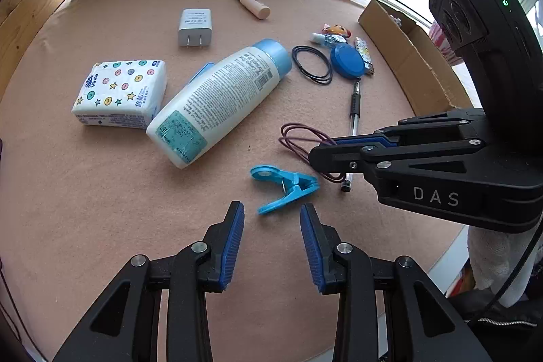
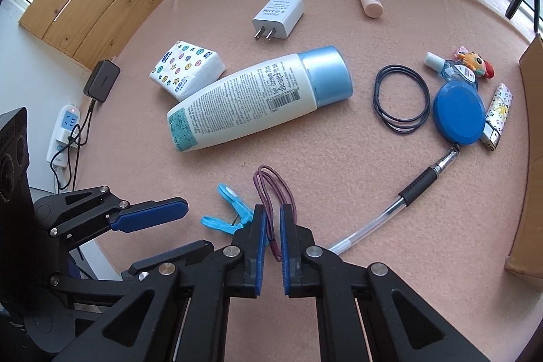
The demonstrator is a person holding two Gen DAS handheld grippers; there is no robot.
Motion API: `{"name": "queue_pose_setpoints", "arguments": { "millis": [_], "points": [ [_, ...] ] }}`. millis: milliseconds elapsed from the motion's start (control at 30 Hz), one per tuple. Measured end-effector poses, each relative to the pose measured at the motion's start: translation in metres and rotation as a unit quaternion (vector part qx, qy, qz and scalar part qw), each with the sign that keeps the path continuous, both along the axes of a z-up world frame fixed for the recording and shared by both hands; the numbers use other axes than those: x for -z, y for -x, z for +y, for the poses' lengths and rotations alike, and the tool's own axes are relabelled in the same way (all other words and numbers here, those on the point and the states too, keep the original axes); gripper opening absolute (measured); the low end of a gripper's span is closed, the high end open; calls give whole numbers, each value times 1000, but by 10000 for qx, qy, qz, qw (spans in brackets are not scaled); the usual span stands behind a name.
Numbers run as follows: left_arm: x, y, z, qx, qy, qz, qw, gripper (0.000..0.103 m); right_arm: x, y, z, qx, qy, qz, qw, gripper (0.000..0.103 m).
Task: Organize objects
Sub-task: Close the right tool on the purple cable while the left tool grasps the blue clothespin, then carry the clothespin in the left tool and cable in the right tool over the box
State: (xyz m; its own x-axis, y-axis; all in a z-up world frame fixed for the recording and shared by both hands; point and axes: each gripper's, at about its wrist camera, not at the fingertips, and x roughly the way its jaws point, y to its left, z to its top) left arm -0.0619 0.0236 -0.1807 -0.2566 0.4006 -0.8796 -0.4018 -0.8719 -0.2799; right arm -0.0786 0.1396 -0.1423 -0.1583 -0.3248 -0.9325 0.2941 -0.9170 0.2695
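A maroon hair tie [image 2: 271,182] lies on the pink felt mat [image 2: 339,192], and my right gripper [image 2: 272,211] is shut on its near loop. In the left wrist view the same gripper [image 1: 314,155] reaches in from the right over the maroon hair tie [image 1: 295,138]. My left gripper [image 1: 271,207] is open, its tips just short of a light blue clip [image 1: 288,187] that lies flat. Nothing is pressed between its pads. The clip [image 2: 230,202] sits just left of the right gripper's fingers.
A white lotion bottle [image 1: 217,104] lies on its side mid-mat beside a tissue pack [image 1: 118,94] and a charger [image 1: 194,26]. A pen [image 1: 354,114], black hair ties [image 1: 312,65], a blue lid [image 1: 348,60] and a lighter [image 1: 364,55] lie near a cardboard box [image 1: 417,56].
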Motion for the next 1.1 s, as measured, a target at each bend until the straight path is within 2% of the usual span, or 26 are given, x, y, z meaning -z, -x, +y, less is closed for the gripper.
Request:
{"name": "queue_pose_setpoints", "arguments": {
  "millis": [200, 267, 333, 500, 833, 1100],
  "points": [
    [3, 3, 14, 184, 41, 19, 9998, 37, -3, 2, 26, 360, 143, -43, 9992, 6],
    [4, 2, 18, 238, 32, 11, 9997, 33, -4, 1, 31, 432, 153, -33, 9989, 6],
    [6, 1, 21, 302, 33, -20, 9995, 21, -4, 0, 36, 504, 166, -34, 9986, 6],
    [11, 1, 28, 383, -7, -26, 9993, 5, -2, 0, 43, 618, 207, -49, 9979, 6],
    [1, 3, 28, 190, -206, 47, 9996, 5, -13, -2, 51, 748, 222, 151, 9968, 4],
    [-17, 7, 31, 121, -377, 163, 9991, 5, -46, -9, 67, 930, 300, 585, 9935, 4]
  ]
}}
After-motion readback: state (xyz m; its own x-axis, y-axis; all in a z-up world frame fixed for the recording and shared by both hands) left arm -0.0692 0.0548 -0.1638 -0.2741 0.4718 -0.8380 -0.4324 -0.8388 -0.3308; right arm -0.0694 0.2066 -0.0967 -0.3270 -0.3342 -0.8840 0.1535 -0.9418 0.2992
